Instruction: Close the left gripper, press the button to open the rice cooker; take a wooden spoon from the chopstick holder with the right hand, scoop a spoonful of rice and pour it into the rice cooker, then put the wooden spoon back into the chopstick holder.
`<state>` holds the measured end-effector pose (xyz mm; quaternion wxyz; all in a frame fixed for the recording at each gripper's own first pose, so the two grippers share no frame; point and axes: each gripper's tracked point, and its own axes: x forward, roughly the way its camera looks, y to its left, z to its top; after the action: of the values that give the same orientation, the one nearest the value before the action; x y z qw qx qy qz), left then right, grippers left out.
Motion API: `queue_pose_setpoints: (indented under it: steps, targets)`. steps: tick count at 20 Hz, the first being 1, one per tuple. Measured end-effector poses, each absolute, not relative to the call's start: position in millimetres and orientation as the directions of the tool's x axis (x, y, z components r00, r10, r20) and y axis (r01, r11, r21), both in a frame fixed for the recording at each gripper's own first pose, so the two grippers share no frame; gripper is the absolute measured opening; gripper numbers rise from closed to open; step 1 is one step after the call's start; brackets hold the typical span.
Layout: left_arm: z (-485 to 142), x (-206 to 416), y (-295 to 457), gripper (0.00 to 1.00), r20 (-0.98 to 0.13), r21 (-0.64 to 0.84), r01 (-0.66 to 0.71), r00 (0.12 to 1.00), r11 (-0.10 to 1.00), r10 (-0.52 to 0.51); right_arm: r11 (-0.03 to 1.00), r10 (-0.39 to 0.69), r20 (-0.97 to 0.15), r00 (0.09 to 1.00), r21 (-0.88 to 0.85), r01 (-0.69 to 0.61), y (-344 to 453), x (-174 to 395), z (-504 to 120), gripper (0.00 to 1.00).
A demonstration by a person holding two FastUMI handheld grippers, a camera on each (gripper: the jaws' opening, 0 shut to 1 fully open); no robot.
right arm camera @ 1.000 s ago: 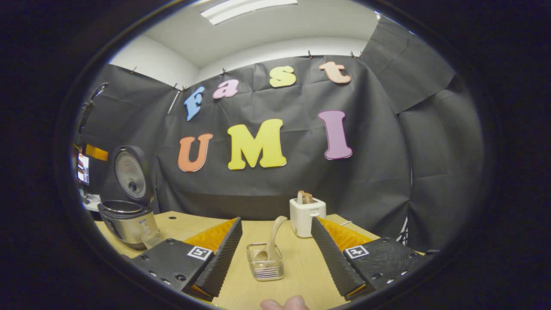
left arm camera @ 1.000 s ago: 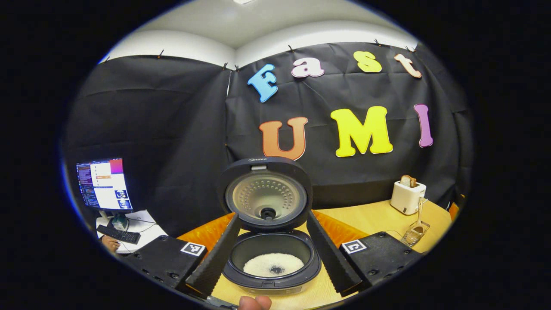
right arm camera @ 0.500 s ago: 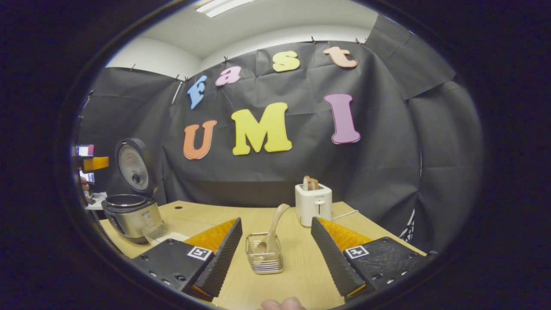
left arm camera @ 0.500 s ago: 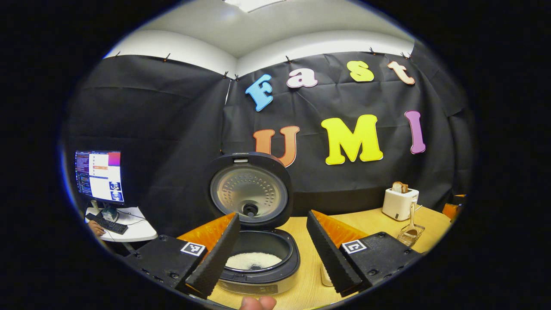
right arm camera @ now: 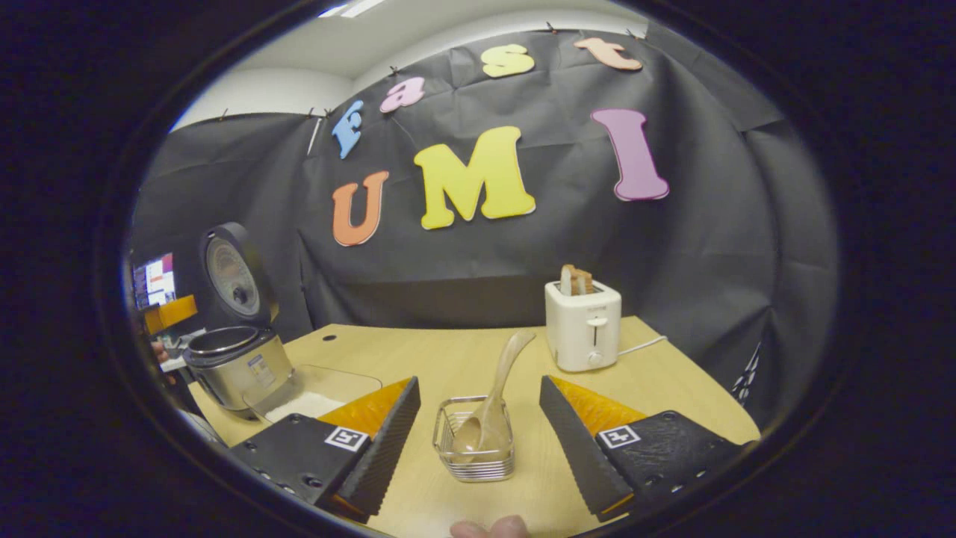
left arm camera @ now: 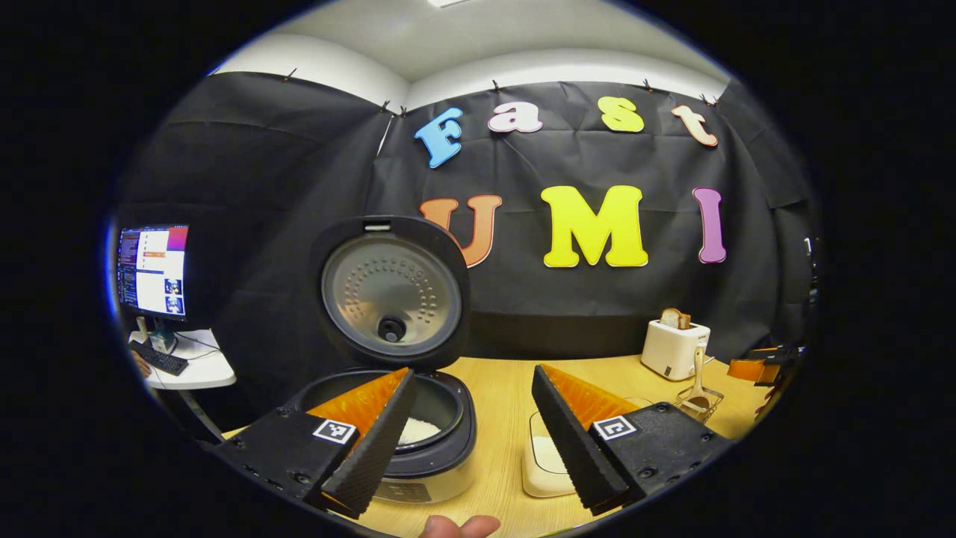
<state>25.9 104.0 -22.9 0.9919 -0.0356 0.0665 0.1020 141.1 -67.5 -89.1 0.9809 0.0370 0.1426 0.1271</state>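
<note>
The rice cooker (left arm camera: 418,463) stands open with its lid (left arm camera: 392,291) upright and white rice in the pot. My left gripper (left arm camera: 473,371) is open just in front of it, its left finger overlapping the pot's rim in the view. In the right gripper view the wooden spoon (right arm camera: 515,355) stands bowl-down in the wire chopstick holder (right arm camera: 474,467), its handle leaning up to the right. My right gripper (right arm camera: 479,381) is open, and the holder sits between its fingers, apart from both. The rice cooker (right arm camera: 239,362) is at the far left there.
A shallow tray of rice (left arm camera: 541,456) lies right of the cooker, also seen as the tray (right arm camera: 314,396). A white toaster (right arm camera: 582,325) with bread stands behind the holder. A monitor (left arm camera: 149,269) and a side desk are at the far left. The wooden table (right arm camera: 448,351) ends near the black cloth.
The left gripper has drawn back and down from over the pot, so the cooker now sits left in its view. The right gripper has tilted down and neared the holder.
</note>
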Motion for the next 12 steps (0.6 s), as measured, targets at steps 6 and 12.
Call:
queue_pose_setpoints:
  steps: [6,12]
  targets:
    - [-42.4,30.2,112.7,0.99,-0.166,-0.029,-0.228,0.961,0.973,0.22,0.946,0.306,-0.389,0.869,0.226,-0.232,-65.9,202.4,-117.6,0.96]
    - [-51.0,31.7,124.1,0.99,-0.176,-0.009,-0.247,0.954,0.969,0.241,0.923,0.348,-0.482,0.804,0.326,-0.204,-59.8,251.3,-155.1,0.95]
